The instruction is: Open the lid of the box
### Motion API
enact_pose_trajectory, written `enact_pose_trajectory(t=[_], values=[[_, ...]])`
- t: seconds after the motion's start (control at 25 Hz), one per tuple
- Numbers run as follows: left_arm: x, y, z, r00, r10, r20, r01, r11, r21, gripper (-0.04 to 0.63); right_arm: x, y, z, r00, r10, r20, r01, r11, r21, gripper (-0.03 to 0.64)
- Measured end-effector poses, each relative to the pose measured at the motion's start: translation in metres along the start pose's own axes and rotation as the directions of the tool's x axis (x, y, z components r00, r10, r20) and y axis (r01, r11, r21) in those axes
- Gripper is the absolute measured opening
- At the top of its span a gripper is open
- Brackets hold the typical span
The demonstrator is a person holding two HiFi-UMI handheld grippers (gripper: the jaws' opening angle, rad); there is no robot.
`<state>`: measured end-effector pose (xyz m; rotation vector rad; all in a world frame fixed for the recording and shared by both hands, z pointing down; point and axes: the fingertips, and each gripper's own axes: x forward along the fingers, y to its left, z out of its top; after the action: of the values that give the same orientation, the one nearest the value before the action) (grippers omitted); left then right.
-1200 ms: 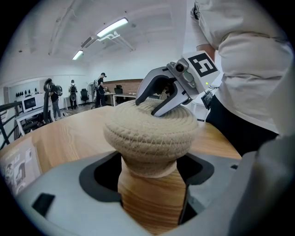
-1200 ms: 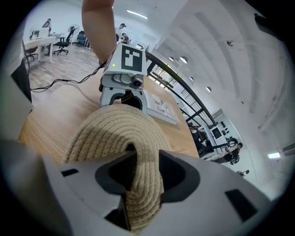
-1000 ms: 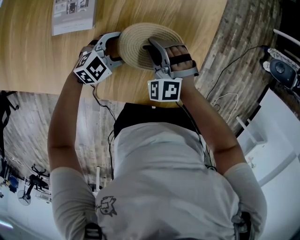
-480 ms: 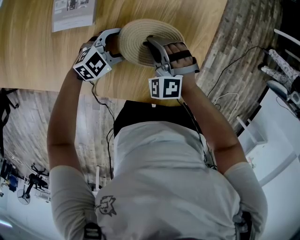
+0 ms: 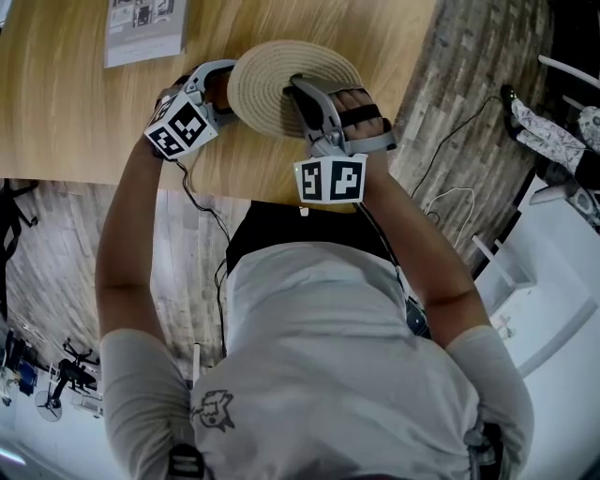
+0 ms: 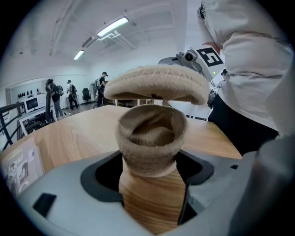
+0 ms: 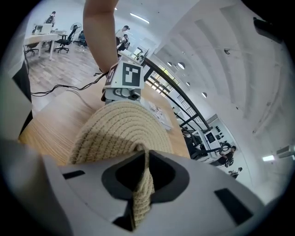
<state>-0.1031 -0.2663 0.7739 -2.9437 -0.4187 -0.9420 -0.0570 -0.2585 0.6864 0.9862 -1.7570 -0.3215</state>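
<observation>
Grey right gripper [image 7: 144, 161], jaws just been closing, now pinched on the rope loop [image 7: 142, 193] standing up from the woven lid [image 7: 115, 133]. The lid hangs flat just above the basket [image 6: 150, 138], a gap between them, so the mouth shows open. Left gripper [image 6: 150, 173] is clamped on the basket's sides, low on its body, the basket upright on the wooden table [image 5: 75, 112]. In the head view both grippers meet at the lid, near the table's near edge. A printed leaflet [image 5: 145, 28] lies well apart at the far side.
</observation>
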Motion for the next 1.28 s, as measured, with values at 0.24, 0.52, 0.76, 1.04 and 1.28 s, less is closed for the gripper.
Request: enact_pose_trajectory(t=[0.24,0.52,0.76,1.04,1.28], values=[[-0.005,0.003,-0.010,0.997,0.050,-0.065,-0.049,0.999,0.012,0.367,-0.013,-0.008,0.002,1.000,-0.028,0.012,0.028,0.999,0.023,0.032],[-0.047,-0.004,0.003,0.983,0.178,-0.042,-0.181,0.981,-0.074,0.367,-0.045,-0.018,0.007,0.999,-0.049,0.024,0.046,0.994,0.103,0.032],[-0.081,-0.004,0.042,0.953,0.303,0.033,-0.293,0.942,-0.166,0.367,-0.074,-0.036,0.021,0.995,-0.080,0.061,0.069,0.982,0.174,0.032],[-0.113,-0.031,0.099,0.880,0.450,0.154,-0.385,0.864,-0.325,0.298,-0.115,-0.046,0.037,0.988,-0.086,0.132,0.031,0.929,0.369,0.034],[-0.139,-0.068,0.144,0.824,0.529,0.205,-0.431,0.819,-0.379,0.131,-0.157,-0.052,0.044,0.978,-0.119,0.173,0.023,0.881,0.473,0.034]])
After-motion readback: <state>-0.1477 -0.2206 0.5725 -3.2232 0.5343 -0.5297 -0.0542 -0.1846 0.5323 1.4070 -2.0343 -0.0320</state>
